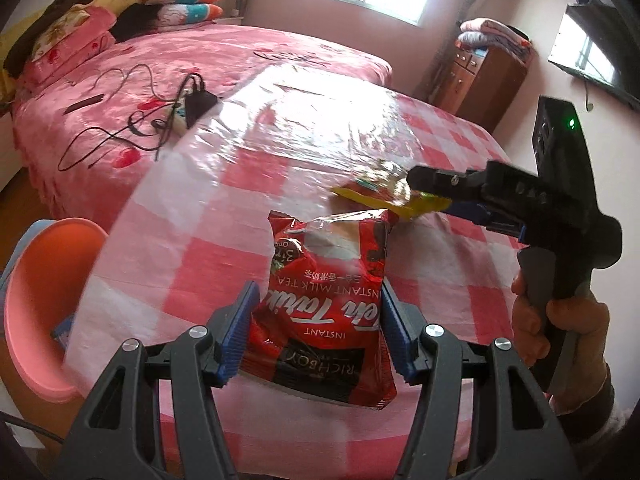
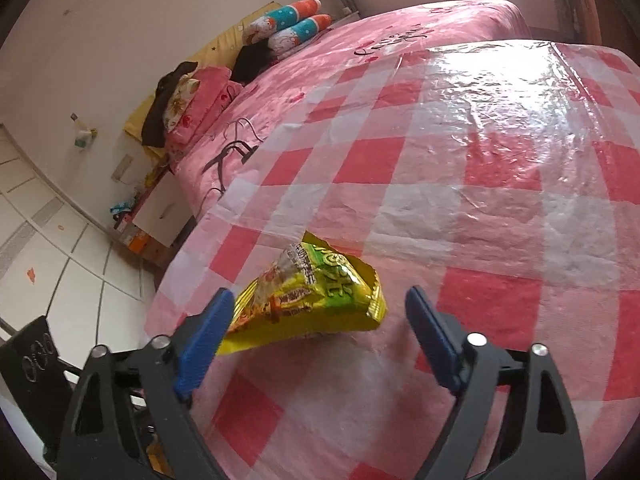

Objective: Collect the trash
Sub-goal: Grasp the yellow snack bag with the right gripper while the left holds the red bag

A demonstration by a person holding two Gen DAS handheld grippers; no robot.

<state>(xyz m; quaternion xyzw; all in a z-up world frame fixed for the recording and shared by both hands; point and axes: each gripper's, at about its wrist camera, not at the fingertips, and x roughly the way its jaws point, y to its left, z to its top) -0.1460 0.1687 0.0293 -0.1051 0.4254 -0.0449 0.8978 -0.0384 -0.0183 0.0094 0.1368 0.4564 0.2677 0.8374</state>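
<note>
A red instant milk tea packet (image 1: 324,320) hangs just over the pink-checked tablecloth (image 1: 440,132), and my left gripper (image 1: 318,292) is shut on it, a blue pad pressing each side. Beyond it lies a crumpled yellow snack packet (image 1: 384,192). A person's hand (image 1: 560,320) holds my right gripper (image 1: 416,186), whose tips reach over that packet. In the right wrist view the yellow snack packet (image 2: 320,280) sits between the jaws of my right gripper (image 2: 319,296). The left pad is against the packet's edge and the right pad stands well apart from it, so the gripper is open.
The table (image 2: 480,200) is covered in glossy plastic. A pink bed (image 1: 160,52) behind it carries a power strip with cables (image 1: 188,104). A pink plastic basin (image 1: 44,300) sits low at the left. A wooden cabinet (image 1: 480,80) stands at the back right.
</note>
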